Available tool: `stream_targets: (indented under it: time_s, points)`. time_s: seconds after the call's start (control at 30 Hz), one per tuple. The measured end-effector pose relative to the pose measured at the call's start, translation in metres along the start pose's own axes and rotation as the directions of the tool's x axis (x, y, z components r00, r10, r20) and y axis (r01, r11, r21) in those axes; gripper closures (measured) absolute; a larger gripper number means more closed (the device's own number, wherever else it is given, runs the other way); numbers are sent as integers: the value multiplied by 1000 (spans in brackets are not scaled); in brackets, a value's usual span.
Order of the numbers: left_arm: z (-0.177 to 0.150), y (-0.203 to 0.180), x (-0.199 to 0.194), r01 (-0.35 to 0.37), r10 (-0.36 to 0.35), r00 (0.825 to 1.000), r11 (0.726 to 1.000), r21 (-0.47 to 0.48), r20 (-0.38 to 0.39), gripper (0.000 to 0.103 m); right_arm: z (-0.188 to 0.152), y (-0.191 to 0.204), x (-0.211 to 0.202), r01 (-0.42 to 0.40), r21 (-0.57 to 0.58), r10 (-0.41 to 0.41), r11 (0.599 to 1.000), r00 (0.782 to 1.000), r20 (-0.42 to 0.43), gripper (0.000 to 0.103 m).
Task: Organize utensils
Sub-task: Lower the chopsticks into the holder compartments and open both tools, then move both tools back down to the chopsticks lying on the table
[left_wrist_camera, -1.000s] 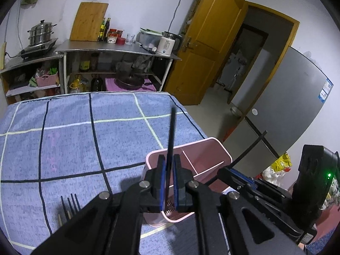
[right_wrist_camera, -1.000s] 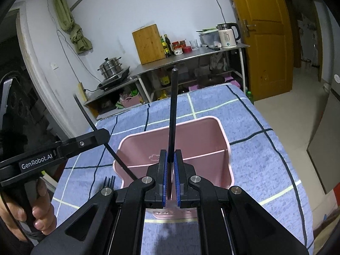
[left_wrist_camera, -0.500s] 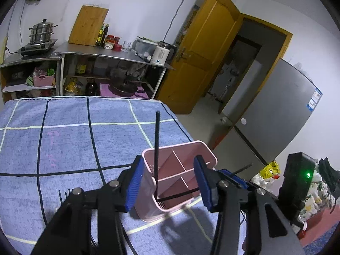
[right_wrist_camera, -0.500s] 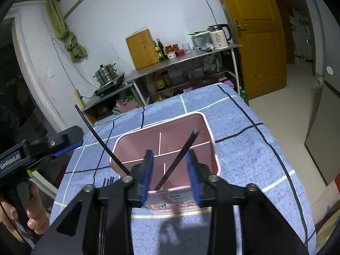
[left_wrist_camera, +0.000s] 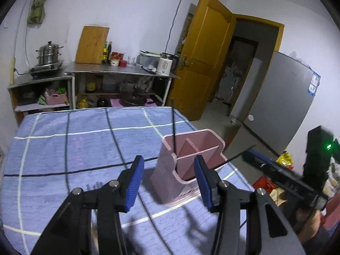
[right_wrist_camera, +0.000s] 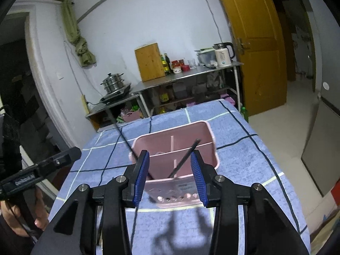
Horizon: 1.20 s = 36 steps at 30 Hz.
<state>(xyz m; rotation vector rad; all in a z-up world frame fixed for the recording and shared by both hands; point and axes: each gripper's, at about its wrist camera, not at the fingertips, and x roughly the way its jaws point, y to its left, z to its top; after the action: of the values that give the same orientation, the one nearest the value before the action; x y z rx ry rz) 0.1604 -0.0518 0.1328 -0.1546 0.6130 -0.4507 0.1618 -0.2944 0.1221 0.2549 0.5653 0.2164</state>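
Observation:
A pink divided utensil holder [left_wrist_camera: 212, 131] [right_wrist_camera: 170, 189] stands on the blue checked cloth near the table's right edge. One black chopstick [left_wrist_camera: 173, 127] stands at its left rim; in the right wrist view it [right_wrist_camera: 123, 136] leans out to the left. A second black chopstick [left_wrist_camera: 238, 157] [right_wrist_camera: 184, 159] leans in the front compartment. My left gripper [left_wrist_camera: 169, 182] is open just short of the holder, holding nothing. The jaws of my right gripper [right_wrist_camera: 169, 176] are opening, with nothing pressed between the pads. Fork tines [left_wrist_camera: 93, 186] lie on the cloth by the left finger.
The right gripper's body [left_wrist_camera: 276, 176] sits right of the holder, and the left one [right_wrist_camera: 42, 170] at the far left above a hand [right_wrist_camera: 40, 218]. Beyond the table stand a steel shelf [left_wrist_camera: 119, 70] with a kettle [left_wrist_camera: 164, 65], an orange door [left_wrist_camera: 204, 63] and a grey fridge [left_wrist_camera: 282, 106].
Both grippers went from shut on a black chopstick to open. The chopsticks now rest in the pink holder. Both grippers have drawn back from the holder.

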Motion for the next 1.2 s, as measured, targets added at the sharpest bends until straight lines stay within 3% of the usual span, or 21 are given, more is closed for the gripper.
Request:
stream_targets:
  time_s: [0.4,0.77,1.2]
  points:
    - [-53,53,-46,-133,136,991,984,-117,16,52,-27,36,-20,-77,-75,77,994,997,-5,61]
    - [-108,81,-49,-205,192,977,967,-154,-93,53,-72,66,6,-134,-103,120,986,984,-131,62]
    - [-126,103,-12,-226,187,961,956,-188,-206,63,-103,92,51,-198,-118,159,973,947,-279,88]
